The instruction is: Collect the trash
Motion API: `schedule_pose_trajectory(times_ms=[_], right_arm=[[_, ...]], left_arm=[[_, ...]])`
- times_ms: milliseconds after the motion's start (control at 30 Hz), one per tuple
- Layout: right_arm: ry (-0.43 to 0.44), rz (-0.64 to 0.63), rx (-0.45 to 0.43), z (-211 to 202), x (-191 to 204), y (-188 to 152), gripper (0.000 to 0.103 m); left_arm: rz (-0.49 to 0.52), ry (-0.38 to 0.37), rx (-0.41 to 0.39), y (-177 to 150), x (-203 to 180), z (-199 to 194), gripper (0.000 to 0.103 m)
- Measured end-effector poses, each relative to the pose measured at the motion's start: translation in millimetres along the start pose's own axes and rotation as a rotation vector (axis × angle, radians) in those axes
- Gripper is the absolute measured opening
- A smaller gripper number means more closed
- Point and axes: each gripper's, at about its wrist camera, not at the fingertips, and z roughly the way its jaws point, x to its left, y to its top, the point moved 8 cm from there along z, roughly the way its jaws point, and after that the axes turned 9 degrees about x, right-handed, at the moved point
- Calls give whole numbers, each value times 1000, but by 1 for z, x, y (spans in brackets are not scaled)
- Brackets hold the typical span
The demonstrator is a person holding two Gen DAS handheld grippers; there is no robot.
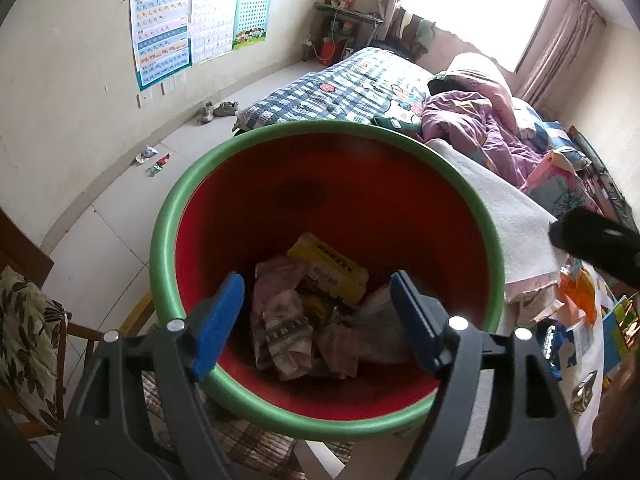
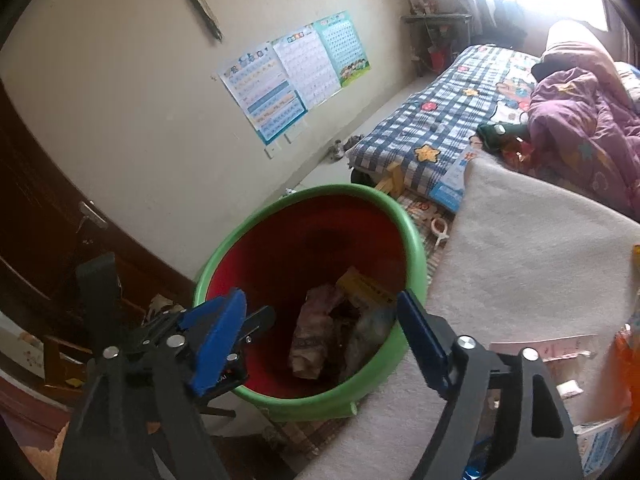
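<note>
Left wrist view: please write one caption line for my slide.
Open left gripper above the green-rimmed red bin of crumpled trash, scraps on the floor beyond.

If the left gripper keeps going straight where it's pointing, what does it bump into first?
Probably the trash pile in the bin. The left gripper hangs open over the bin's mouth with nothing between its fingers, aimed down inside. Depth is hard to judge, but nothing shows in the way above the crumpled wrappers.
</note>
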Motion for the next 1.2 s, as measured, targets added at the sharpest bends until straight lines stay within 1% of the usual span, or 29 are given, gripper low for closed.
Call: schedule_pose_trajectory(times_ms=[100, 233, 333, 467, 500, 567, 600, 733, 800, 867, 933, 1000, 1133, 1200], right_arm=[[-9, -1, -19, -14, -6, -4, 87], [-63, 2, -43, -35, -23, -21, 89], [-97, 53, -60, -54, -46, -43, 89], [-146, 168, -66, -81, -90, -82, 89], [-172, 213, -63, -92, -108, -98, 89], [-217, 270, -60, -106, -131, -119, 89], [-253, 308, -57, -116, -148, -135, 89], [-373, 422, -31, -149, -203, -190, 89], [-395, 463, -7, -158, -224, -214, 89], [-395, 493, 13, -164, -237, -231, 89], [-368, 501, 34, -168, -246, -245, 90], [-351, 483, 60, -167, -247, -254, 94], [-325, 446, 122, -158, -253, -265, 95], [-302, 417, 131, -153, -246, -266, 95]], left_arm=[[3, -6, -12, 0, -4, -5, 73], [34, -10, -42, 0, -17, -16, 73], [68, -7, -68, -1, -28, -23, 73], [94, -23, -59, -6, -44, -24, 73], [98, -25, -57, -7, -47, -24, 73], [115, -39, -50, -12, -61, -23, 73], [126, -46, -47, -14, -67, -23, 73], [185, -80, -36, -26, -104, -24, 73], [212, -95, -29, -33, -121, -23, 73], [239, -112, -16, -43, -144, -22, 73], [263, -125, -7, -52, -162, -22, 73], [287, -135, -2, -61, -180, -23, 73], [329, -152, 3, -77, -217, -24, 74], [349, -156, 12, -84, -227, -23, 76]])
